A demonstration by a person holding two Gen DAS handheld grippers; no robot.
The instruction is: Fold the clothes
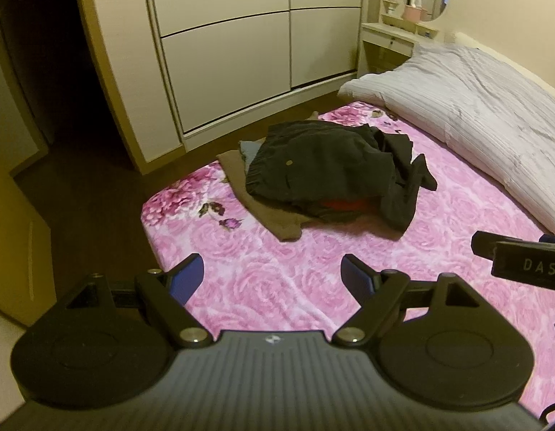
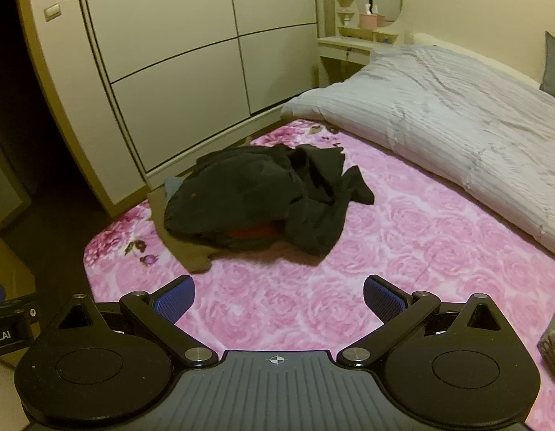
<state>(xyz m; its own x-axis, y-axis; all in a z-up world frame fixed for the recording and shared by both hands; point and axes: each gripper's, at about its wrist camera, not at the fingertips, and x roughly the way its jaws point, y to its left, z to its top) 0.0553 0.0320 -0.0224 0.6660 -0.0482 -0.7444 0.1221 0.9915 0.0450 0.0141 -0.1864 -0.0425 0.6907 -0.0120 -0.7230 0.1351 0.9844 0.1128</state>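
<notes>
My left gripper (image 1: pixel 272 276) hangs over the near part of the bed, its blue pads spread wide with nothing between them and nothing touching them. My right gripper (image 2: pixel 279 298) is the same: spread wide, empty, above the pink rose-patterned blanket (image 2: pixel 403 251). From the left wrist view, the right gripper pokes in at the right edge, so the two sit side by side, pointing roughly the same way.

The clothes lie straight ahead of both, well apart from the pads, on the far left part of the blanket near the bed's edge and the wardrobe (image 1: pixel 223 54). It is a loose heap: a dark pair of shorts (image 1: pixel 313 165) on top, waistband towards the left, with a crumpled black garment (image 1: pixel 407 179) trailing off to the right. Under them I see a strip of red cloth (image 1: pixel 344 204), a brown garment (image 1: pixel 270 215) lying flat at the bottom and sticking out towards me, and a bit of blue cloth (image 1: pixel 248 151) at the back left. The heap runs left to right across my view.

I judge that no folding has begun. The heap sits slightly left of centre for my right gripper and about centred for my left, so the left looks a little better placed for the waistband end, the right for the trailing black piece. A striped pale duvet (image 2: pixel 439 107) lies far right, clear of the heap.
</notes>
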